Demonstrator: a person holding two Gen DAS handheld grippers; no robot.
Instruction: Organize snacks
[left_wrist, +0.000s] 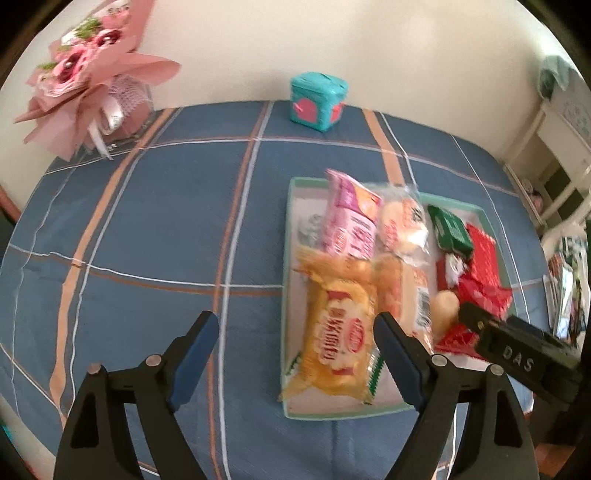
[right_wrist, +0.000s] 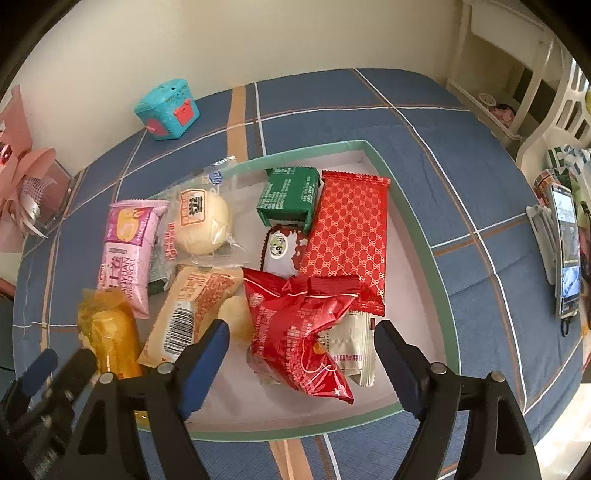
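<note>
Judging by the full tray, the sorting looks nearly done: every visible snack lies inside it. Both the left gripper and right gripper gape wide, holding nothing. Only the right wrist view shows the white packet under the crumpled red bag.

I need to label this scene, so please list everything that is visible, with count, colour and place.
tray: 1, green rim, on the blue checked cloth
long patterned pack: 1, red, right side of tray
crumpled pack: 1, red, front of tray
small pack: 1, green, back of tray
pink pack: 1, left side of tray
yellow pack: 1, front left of tray
box: 1, teal, by the wall
bouquet: 1, pink, far left corner
phone: 1, right edge
left gripper: open
right gripper: open, over crumpled pack
</note>
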